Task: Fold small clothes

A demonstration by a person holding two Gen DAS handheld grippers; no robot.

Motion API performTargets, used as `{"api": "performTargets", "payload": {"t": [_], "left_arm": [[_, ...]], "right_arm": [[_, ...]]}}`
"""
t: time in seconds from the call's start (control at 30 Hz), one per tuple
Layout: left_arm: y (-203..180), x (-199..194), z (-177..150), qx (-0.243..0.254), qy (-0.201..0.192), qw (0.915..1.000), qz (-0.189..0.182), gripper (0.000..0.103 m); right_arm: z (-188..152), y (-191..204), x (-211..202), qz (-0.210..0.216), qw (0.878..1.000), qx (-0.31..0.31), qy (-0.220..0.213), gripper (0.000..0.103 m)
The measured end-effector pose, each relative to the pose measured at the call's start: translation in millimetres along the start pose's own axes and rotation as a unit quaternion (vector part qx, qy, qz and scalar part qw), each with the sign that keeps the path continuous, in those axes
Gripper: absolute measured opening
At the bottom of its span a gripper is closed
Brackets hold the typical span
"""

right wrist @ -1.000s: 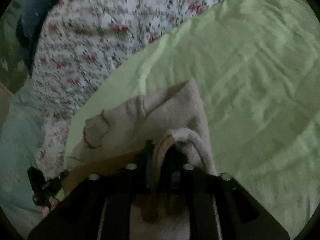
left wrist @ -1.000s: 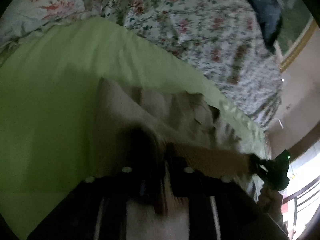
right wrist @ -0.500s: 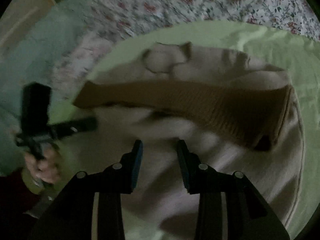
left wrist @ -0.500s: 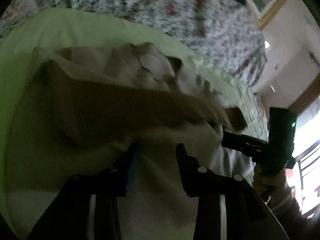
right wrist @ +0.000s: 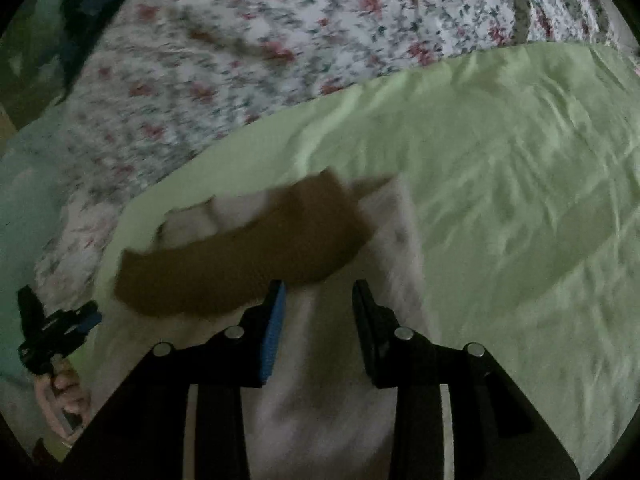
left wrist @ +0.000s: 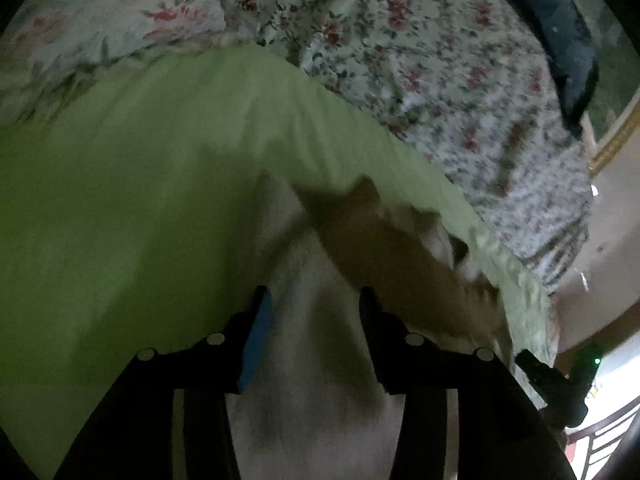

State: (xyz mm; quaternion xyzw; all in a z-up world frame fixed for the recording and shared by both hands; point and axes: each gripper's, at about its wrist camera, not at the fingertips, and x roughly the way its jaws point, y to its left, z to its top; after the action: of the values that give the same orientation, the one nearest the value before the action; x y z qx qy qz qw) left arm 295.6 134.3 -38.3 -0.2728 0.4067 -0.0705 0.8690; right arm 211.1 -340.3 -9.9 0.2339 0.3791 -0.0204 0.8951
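A small cream garment (left wrist: 312,360) with a brown ribbed band (left wrist: 400,264) lies folded on the green sheet (left wrist: 140,200). In the right wrist view the cream cloth (right wrist: 320,380) and its brown band (right wrist: 240,264) lie just ahead. My left gripper (left wrist: 312,304) is open and empty, hovering over the cream cloth. My right gripper (right wrist: 318,292) is open and empty over the same garment, near the band's edge. The left gripper also shows at the left in the right wrist view (right wrist: 56,332), held by a hand. The right gripper shows at lower right in the left wrist view (left wrist: 560,380).
A floral bedspread (left wrist: 440,60) lies beyond the green sheet (right wrist: 500,160), also seen in the right wrist view (right wrist: 260,40). A dark blue cloth (left wrist: 568,40) lies at the far right. The bed edge and floor (left wrist: 608,240) are to the right.
Both grippers were shut on the garment a second ago. They opened and let it go folded on the sheet, then drew back over it.
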Motion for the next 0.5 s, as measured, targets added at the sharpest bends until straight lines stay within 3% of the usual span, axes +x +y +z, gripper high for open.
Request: {"api": "performTargets", "payload": {"t": [0.17, 0.33, 0.4, 0.5], "left_arm": [[-10.5, -33.9, -58.7, 0.009, 0.015, 0.9991, -0.038, 0.046], [-26.5, -53.5, -114.5, 0.031, 0.036, 0.9978, -0.047, 0.058], [-31.3, -59.7, -134.6, 0.04, 0.046, 0.9969, -0.05, 0.067], [-32.6, -65.9, -156.3, 0.047, 0.059, 0.9957, -0.054, 0.07]], "right_arm": [[-51.0, 16.5, -13.9, 0.038, 0.999, 0.011, 0.015, 0.037], [-88.7, 26.6, -23.5, 0.066, 0.997, 0.032, 0.033, 0.037], [-98.6, 28.8, -26.6, 0.07, 0.996, 0.036, 0.037, 0.038], [-111.2, 31.4, -33.6, 0.074, 0.996, 0.042, 0.041, 0.042]]}}
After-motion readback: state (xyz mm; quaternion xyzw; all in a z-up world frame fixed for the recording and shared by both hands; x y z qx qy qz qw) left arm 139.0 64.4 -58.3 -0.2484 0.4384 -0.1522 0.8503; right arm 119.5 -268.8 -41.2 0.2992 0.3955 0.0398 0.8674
